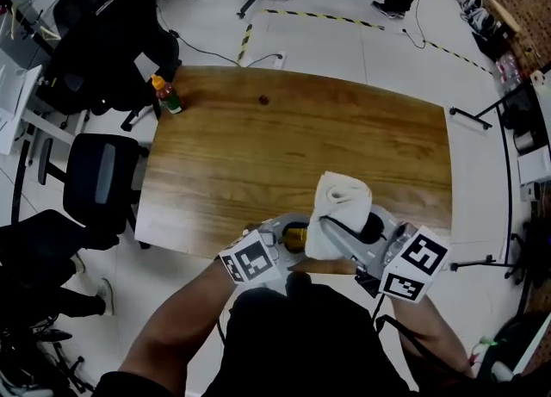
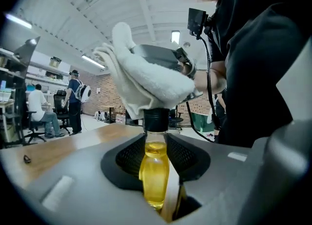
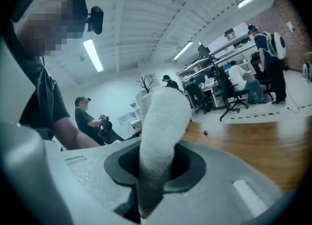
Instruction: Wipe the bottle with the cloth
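Note:
A small bottle (image 2: 155, 170) of yellow liquid with a black cap (image 2: 156, 119) stands upright between the jaws of my left gripper (image 2: 157, 180), which is shut on its body. A white cloth (image 2: 146, 80) lies over the cap, and my right gripper (image 3: 156, 168) is shut on that cloth (image 3: 160, 131). In the head view both grippers meet at the table's near edge: the left gripper (image 1: 277, 242) holds the amber bottle (image 1: 297, 236), and the right gripper (image 1: 334, 233) presses the bunched cloth (image 1: 341, 206) against it from the right.
The wooden table (image 1: 301, 145) stretches away from me. A second bottle with an orange cap (image 1: 164, 94) stands at its far left corner, and a small dark object (image 1: 263, 100) lies near the far edge. Black office chairs (image 1: 99, 176) crowd the left side.

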Tool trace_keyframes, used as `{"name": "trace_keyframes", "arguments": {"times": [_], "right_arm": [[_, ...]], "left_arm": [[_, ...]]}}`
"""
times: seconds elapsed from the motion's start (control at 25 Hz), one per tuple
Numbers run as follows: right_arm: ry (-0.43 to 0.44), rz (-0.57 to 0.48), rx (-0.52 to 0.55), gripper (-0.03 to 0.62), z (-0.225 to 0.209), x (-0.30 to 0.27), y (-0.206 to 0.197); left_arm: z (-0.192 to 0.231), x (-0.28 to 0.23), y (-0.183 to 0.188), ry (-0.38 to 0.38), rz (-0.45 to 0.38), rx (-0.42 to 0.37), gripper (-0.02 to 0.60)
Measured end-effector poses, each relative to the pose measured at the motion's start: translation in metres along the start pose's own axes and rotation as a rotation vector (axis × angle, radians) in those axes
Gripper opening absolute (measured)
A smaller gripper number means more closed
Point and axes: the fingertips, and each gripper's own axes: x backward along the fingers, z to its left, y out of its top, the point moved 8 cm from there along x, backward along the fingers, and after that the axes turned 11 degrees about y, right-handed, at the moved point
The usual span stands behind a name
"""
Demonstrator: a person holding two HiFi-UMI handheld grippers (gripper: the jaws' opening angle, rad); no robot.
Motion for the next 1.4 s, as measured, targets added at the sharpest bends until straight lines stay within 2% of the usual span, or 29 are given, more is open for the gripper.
{"name": "trace_keyframes", "arguments": {"times": [0.28,0.48,0.68,0.8,0.92,1.0,1.12,1.24,1.4], "right_arm": [[-0.065,0.131,0.160,0.072,0.002,-0.004,-0.022],[-0.079,0.159,0.248,0.072,0.005,0.003,-0.030],[-0.070,0.186,0.258,0.072,0.004,0.014,-0.035],[-0.042,0.227,0.206,0.072,0.008,0.024,-0.037],[-0.036,0.172,0.052,0.072,0.007,0.049,-0.032],[-0.065,0.073,-0.048,0.072,0.004,0.071,-0.029],[-0.137,-0.045,-0.139,0.072,-0.002,0.098,-0.031],[-0.199,-0.116,-0.182,0.072,0.002,0.113,-0.035],[-0.275,-0.173,-0.189,0.072,0.025,0.123,-0.040]], "left_arm": [[0.000,-0.001,0.002,-0.041,0.003,-0.009,0.152],[0.000,0.000,0.001,-0.042,-0.004,-0.017,0.152],[0.000,0.000,0.000,-0.051,-0.006,-0.023,0.152],[0.001,0.001,0.000,-0.059,-0.001,-0.030,0.152],[0.003,0.002,0.000,-0.065,0.014,-0.034,0.153],[0.002,0.003,0.000,-0.069,0.028,-0.036,0.155],[0.001,0.002,0.000,-0.066,0.064,-0.046,0.166],[0.000,0.005,0.001,-0.046,0.082,-0.040,0.230],[0.002,0.028,0.006,0.034,0.073,0.005,0.238]]}}
